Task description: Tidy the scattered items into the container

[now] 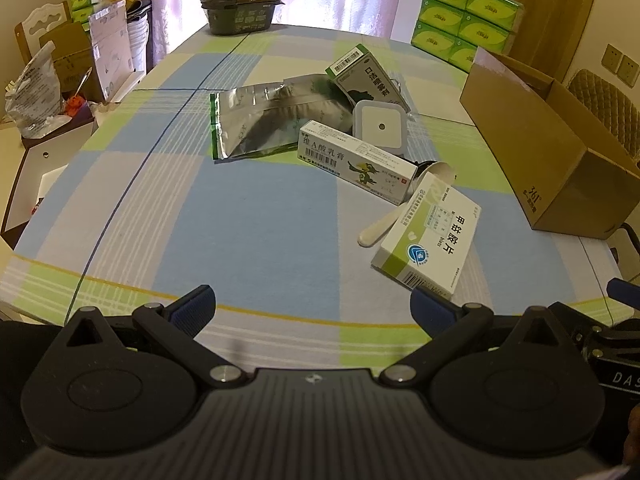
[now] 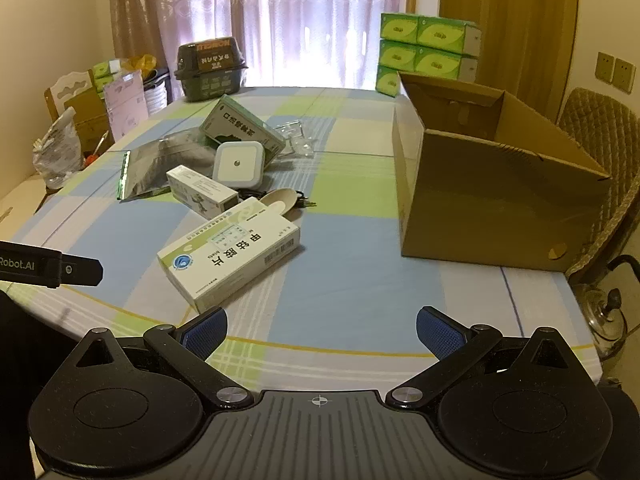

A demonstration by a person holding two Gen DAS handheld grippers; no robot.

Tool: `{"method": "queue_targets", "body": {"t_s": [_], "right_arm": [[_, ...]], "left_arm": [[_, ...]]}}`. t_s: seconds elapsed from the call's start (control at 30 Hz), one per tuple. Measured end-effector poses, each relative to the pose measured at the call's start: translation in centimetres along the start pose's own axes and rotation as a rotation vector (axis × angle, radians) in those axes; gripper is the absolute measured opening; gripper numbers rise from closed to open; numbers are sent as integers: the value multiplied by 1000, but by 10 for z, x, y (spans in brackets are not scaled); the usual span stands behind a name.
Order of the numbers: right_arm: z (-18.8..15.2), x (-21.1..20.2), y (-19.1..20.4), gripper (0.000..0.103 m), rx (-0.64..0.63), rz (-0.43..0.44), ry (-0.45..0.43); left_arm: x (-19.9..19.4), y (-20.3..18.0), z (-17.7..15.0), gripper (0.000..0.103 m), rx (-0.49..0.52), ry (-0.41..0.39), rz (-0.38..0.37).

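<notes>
A table (image 2: 352,280) covered in a blue, green and white checked cloth held a loose cluster of small items. The left gripper (image 1: 312,308) hovered over the near edge, jaws spread wide and holding nothing. The right gripper (image 2: 320,330) hovered likewise, also wide apart and empty.

Nearest the grippers lay a white pill box (image 2: 230,252), flat on the cloth, its long axis running diagonally from near left to far right in the right wrist view. Behind it a cream spoon (image 1: 400,204) lay partly under the box, bowl toward the far side, handle toward the near side. A long ointment box (image 1: 356,162) lay across the cluster, its axis slanting from far left to near right in the left wrist view. A square white lamp (image 2: 238,162) leaned against a green box (image 2: 244,128), which was tilted up. A silver foil pouch (image 1: 276,120) lay flat to the left of them, its long axis running left to right.

An open cardboard box (image 2: 492,184) stood on the right side of the table, well apart from the cluster, opening upward.
</notes>
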State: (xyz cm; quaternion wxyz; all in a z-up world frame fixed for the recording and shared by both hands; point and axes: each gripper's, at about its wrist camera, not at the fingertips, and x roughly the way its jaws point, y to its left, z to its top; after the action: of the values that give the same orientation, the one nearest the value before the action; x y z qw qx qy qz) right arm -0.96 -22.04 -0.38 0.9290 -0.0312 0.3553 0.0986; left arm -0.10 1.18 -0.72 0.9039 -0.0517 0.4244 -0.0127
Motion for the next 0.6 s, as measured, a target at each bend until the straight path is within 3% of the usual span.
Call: {"method": "queue_targets", "body": {"t_s": [0.13,0.33,0.6], "right_arm": [[2,1,-2,103,1,-8,-4],[5,5,-6,103,19,-11,19],[22,28,8,103,127,71,104]], "left_arm": [[5,-3,4,102,45,17,-37],[12,-15,16,102,214,16,-83],[21,3,33,102,290,17,-93]]}}
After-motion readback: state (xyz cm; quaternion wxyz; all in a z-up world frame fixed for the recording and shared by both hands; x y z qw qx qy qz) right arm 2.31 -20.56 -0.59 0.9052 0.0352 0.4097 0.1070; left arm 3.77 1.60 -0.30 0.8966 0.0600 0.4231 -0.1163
